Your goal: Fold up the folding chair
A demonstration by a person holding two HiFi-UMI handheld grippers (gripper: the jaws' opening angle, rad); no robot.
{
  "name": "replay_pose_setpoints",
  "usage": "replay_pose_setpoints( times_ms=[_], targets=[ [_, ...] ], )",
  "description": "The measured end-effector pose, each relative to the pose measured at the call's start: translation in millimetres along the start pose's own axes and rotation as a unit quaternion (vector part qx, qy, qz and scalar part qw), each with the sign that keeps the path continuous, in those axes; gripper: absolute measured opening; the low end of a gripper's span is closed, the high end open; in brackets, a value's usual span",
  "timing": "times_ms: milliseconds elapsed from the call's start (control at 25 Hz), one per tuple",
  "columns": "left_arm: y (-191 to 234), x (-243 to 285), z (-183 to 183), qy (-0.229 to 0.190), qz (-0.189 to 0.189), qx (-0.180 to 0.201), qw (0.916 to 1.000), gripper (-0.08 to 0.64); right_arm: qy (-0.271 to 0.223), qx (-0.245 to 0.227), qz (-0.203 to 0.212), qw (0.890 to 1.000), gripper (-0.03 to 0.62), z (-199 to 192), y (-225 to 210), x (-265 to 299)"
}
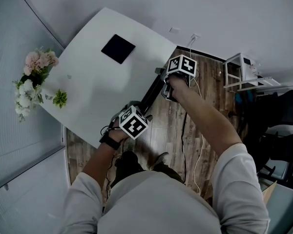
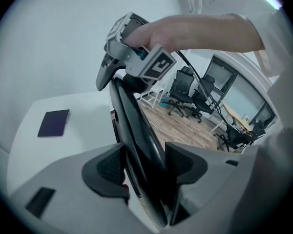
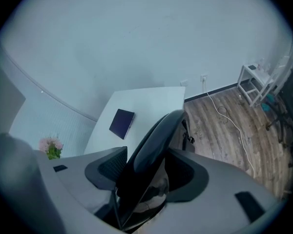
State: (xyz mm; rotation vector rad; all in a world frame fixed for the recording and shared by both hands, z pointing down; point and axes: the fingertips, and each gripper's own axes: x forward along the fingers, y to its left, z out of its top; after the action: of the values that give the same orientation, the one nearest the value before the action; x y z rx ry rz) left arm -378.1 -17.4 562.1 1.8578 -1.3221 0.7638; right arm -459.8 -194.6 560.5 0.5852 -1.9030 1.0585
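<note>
Folding chair [image 1: 151,94]: black, seen from above as a thin slab on edge. It runs along the near edge of the white surface [image 1: 112,94], over the wooden floor [image 1: 173,126], and spans from one tool to the other.
Left tool [image 2: 144,167]: I read the jaws as partly closed, with both pads pressed on the chair's black rim (the rim fills the gap between them). It holds the chair's near end.
Right tool [image 3: 144,172]: the jaws stand apart, one on each side of the chair's rounded top rim. The rim lies between the pads, and I see no firm clamp on it. This tool is at the chair's far end, angled down.
Hands: one on each tool, with both forearms reaching out from white sleeves.
Surface contents: a dark flat rectangle [image 1: 118,48] lies near the far side, and a bunch of pink and white flowers [image 1: 35,77] sits at the left edge. Both are well apart from the chair.
Floor: a white cable [image 1: 200,145] trails from the wall. A white rack [image 1: 239,72] stands by the wall at the right.
Background: office chairs [image 2: 185,89] are visible in the left gripper view.
</note>
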Motion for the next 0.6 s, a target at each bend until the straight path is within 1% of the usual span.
replay_pose_setpoints(
  times_ms=[120,200,280,360,440,480,600],
  targets=[
    [2.4,-9.6,1.6,-0.012,0.032,0.004,0.9994,0.263,-0.015,-0.022,0.028,0.999,0.268,-0.6,2.6,-14.7],
    [4.1,-20.0,5.3,-0.024,0.058,0.006,0.998,0.279,-0.028,-0.023,0.053,0.998,0.277,-2.2,0.9,-32.5],
    [6.9,-33.5,13.1,-0.043,0.086,0.005,0.9954,0.279,-0.045,-0.014,0.079,0.996,0.279,-5.4,-5.1,-54.8],
    [9.2,-50.7,27.2,-0.069,0.118,0.008,0.9906,0.279,-0.077,-0.021,0.099,0.992,0.278,-7.2,-15.6,-85.7],
    [8.7,-69.1,47.1,-0.102,0.15,0.015,0.9834,0.275,-0.126,-0.051,0.105,0.985,0.252,-6.9,-30.7,-126.6],
    [7.0,-77.5,58.5,-0.119,0.163,0.016,0.9793,0.265,-0.154,-0.07,0.104,0.98,0.233,-7.1,-39.7,-149.5],
    [-8.0,-97.9,94.1,-0.174,0.178,0.011,0.9685,0.234,-0.235,-0.119,0.088,0.961,0.213,-16.7,-73.4,-219.2]
  ],
)
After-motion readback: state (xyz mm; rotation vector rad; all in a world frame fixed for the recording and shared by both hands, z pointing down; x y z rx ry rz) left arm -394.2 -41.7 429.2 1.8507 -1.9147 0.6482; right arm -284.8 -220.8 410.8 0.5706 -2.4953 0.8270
